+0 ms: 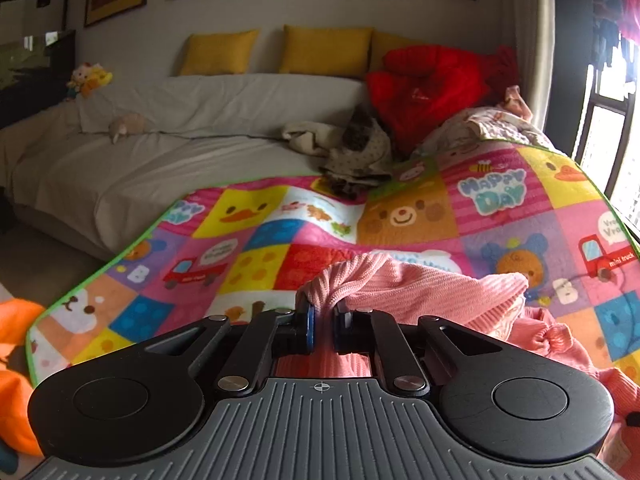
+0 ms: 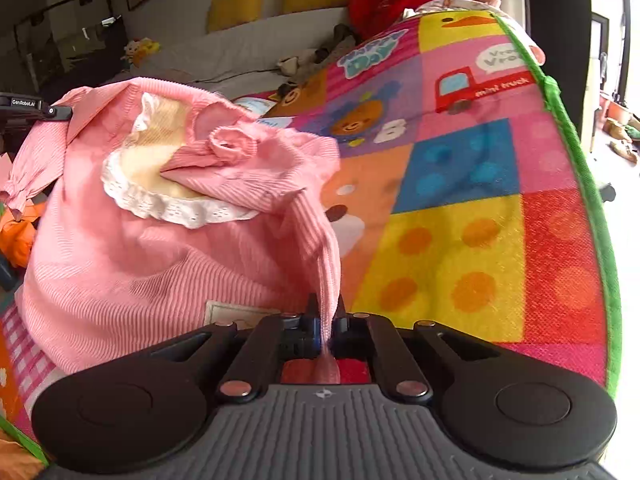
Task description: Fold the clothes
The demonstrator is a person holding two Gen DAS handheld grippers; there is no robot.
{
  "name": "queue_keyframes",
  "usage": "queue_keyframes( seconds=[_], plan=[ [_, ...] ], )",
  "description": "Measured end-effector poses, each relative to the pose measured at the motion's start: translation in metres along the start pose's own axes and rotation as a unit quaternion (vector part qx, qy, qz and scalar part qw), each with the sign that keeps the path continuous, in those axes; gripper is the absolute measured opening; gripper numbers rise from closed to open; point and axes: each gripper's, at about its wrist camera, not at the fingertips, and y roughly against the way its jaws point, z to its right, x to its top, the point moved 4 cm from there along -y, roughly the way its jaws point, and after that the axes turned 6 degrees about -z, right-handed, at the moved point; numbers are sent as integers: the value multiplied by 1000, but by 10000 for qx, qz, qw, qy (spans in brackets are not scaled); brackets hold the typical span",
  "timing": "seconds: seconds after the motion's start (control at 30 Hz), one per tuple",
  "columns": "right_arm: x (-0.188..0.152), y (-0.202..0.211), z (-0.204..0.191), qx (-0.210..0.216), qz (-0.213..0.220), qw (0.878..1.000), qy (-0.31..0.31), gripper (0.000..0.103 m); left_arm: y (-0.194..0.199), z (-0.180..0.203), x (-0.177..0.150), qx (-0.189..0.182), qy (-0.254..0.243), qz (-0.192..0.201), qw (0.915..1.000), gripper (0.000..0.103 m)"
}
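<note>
A pink ribbed knit garment (image 2: 132,256) with a white lace collar (image 2: 168,206) lies bunched on a colourful patchwork play mat (image 2: 460,208). My right gripper (image 2: 326,312) is shut on a stretched fold of the garment's edge at the bottom centre of the right wrist view. In the left wrist view my left gripper (image 1: 325,314) is shut on a thick bunch of the same pink garment (image 1: 404,284), lifted off the mat (image 1: 280,236). The tip of the left gripper (image 2: 52,111) shows at the far left of the right wrist view, at the garment's other edge.
The mat lies over a grey bed (image 1: 120,168) with yellow cushions (image 1: 326,50) at the wall. A red jacket (image 1: 424,88) and a heap of other clothes (image 1: 352,152) sit beyond the mat. Orange fabric (image 1: 16,360) lies at the left. A bright window (image 1: 608,140) is on the right.
</note>
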Motion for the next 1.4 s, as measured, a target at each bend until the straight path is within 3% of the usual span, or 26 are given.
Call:
queue_keyframes(
  seconds=[0.07,0.13,0.17,0.23,0.37,0.47,0.53,0.57,0.6,0.63,0.7,0.77,0.83,0.93,1.0,1.03,1.23,1.3,1.37,1.4],
  plan=[
    [10,15,-2,-259,162,9994,145,12,-22,-12,-8,185,38,-191,9996,26],
    [33,28,-14,-400,428,9973,435,25,-38,-27,-19,213,259,-391,9987,46],
    [46,35,-20,-463,565,9956,586,32,-42,-36,-26,225,422,-477,9977,50],
    [71,24,-40,-156,598,9962,620,63,-47,-52,-36,363,640,-541,9958,52],
    [120,-4,-82,558,606,9946,625,69,-53,-89,-46,753,1124,-560,9892,54],
    [140,-65,-112,776,286,9956,434,71,-44,-91,-44,320,1194,-422,9914,64],
    [144,-105,-123,857,21,9961,206,71,-38,-71,-38,-276,849,-298,9956,91],
    [145,-126,-127,934,-131,9955,85,71,-35,-57,-35,-517,567,-251,9967,94],
    [144,-140,-131,939,-235,9953,92,60,-32,-43,-33,-756,272,-202,9966,94],
    [143,-153,-135,926,-326,9951,131,35,-32,-27,-30,-843,-41,-164,9963,94],
    [150,-148,-130,763,-165,9963,368,19,-38,4,-25,-890,-595,-88,9942,95],
    [165,-118,-110,408,361,9970,543,16,-52,33,-21,-806,-1047,-16,9912,95],
    [182,-80,-79,-246,945,9930,659,15,-73,50,-18,-813,-1257,-98,9887,95],
    [199,-25,-26,-1539,1661,9703,847,15,-109,73,-15,-871,-1493,-356,9843,94],
    [199,-8,9,-2029,1682,9615,782,15,-126,82,-17,-755,-1681,-441,9819,45],
    [196,-3,26,-2160,1615,9605,678,15,-131,84,-17,-653,-1755,-471,9812,7],
    [178,-4,71,-2508,1622,9531,487,15,-145,66,16,169,-1678,53,9857,9],
    [174,-18,79,-2598,1573,9511,560,15,-152,59,22,340,-1614,37,9863,17],
    [168,-47,86,-2685,1132,9548,589,16,-155,51,22,410,-1520,-40,9875,43],
    [165,-61,91,-2671,902,9582,491,19,-153,46,21,403,-1430,-68,9889,49]
  ],
)
